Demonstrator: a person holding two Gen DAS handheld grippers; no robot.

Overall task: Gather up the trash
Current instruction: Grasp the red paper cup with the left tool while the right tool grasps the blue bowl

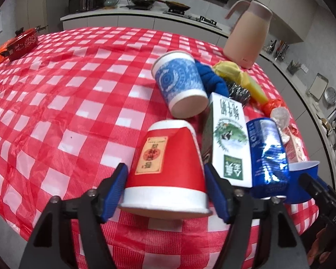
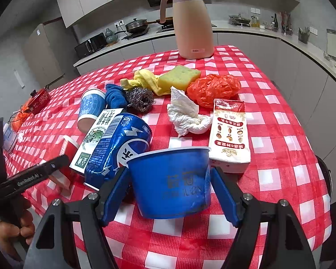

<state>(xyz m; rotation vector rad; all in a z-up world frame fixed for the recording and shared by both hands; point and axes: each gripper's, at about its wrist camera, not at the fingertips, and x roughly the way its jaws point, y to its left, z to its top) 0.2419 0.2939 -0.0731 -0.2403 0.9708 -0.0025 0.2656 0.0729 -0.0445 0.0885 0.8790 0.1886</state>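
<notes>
1. The red cup (image 1: 165, 168) stands upside down near the table's near edge, straight ahead of the left gripper (image 1: 165, 192), its long axis upright.
2. That gripper's jaws are spread, one either side of the cup's wide rim; the pads (image 1: 114, 190) look just clear of it, so nothing is gripped yet.
3. The right gripper (image 2: 170, 192) likewise brackets the blue bowl (image 2: 172, 179), which sits upright by the same edge; its jaws are apart, with contact uncertain.
4. Each hand is nearer its own item, held low and level, pointing across the red-checked tablecloth (image 2: 280, 134).
5. Closing should take both; the crushed blue can (image 2: 118, 143) and milk carton (image 2: 94, 139) crowd between them.
</notes>
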